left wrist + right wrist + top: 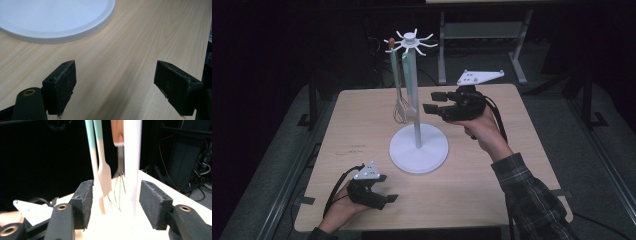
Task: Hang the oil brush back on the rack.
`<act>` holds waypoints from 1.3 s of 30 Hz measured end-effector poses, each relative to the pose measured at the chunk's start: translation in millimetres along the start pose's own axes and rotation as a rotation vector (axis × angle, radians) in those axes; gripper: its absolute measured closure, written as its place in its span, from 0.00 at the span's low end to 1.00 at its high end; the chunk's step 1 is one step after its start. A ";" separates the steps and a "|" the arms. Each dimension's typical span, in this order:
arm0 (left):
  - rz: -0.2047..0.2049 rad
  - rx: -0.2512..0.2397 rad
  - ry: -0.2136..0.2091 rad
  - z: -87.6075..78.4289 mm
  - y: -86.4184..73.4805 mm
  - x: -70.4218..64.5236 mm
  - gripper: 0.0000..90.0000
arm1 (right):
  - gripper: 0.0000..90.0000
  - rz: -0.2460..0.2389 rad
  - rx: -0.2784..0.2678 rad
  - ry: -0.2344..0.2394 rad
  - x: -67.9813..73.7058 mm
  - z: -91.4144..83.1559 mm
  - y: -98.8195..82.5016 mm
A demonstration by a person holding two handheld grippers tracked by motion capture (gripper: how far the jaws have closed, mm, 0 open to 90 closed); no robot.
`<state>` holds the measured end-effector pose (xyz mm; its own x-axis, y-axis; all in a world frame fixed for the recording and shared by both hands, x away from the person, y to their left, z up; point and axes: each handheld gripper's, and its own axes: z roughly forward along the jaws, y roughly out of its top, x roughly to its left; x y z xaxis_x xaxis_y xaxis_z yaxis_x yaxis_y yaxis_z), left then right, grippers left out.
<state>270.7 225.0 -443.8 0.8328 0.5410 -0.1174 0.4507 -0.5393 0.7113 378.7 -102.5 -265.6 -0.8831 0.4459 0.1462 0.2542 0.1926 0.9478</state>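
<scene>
A white utensil stand rises from a round base (pixel 418 148) at the table's middle, with a thin pole (pixel 416 100) and a crown of hooks (pixel 410 40). From the hooks hang a wire whisk (pixel 400 107) and a mint-and-cream fork (pixel 410 107). My right gripper (pixel 434 102) hovers just right of the pole, pointing left at the utensils, jaws open and empty. In the right gripper view the fork (pixel 105 177), whisk (pixel 119 170) and pole (pixel 132 157) stand beyond the gripper (pixel 116 202). My left gripper (pixel 386 188) rests open near the front edge, and the base (pixel 55 17) lies ahead of the gripper (pixel 116 85).
The wooden table (pixel 362 125) has bare surface left and right of the stand. Dark floor surrounds it. A metal frame (pixel 482 30) stands behind the far edge. Cables trail from both grippers off the front edge.
</scene>
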 end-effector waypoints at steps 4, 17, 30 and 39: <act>-0.010 -0.012 0.000 -0.5 -0.2 0.6 0.19 | 0.41 0.011 0.011 -0.019 -1.4 -9.8 -16.4; -0.006 -0.013 0.003 -2.4 -1.3 3.3 0.19 | 0.29 0.018 0.069 -0.114 1.5 -35.5 -82.4; -0.010 -0.018 0.012 -4.7 -2.6 6.3 0.19 | 0.21 0.029 0.197 -0.201 4.4 -52.9 -147.4; -0.019 -0.028 0.010 -3.3 -4.1 6.4 0.19 | 0.18 0.089 0.266 -0.264 3.1 -69.2 -191.3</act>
<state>273.1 232.8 -445.2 0.8209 0.5575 -0.1240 0.4569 -0.5107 0.7283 300.0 -198.4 -426.9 -0.7299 0.6740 0.1139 0.4492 0.3474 0.8231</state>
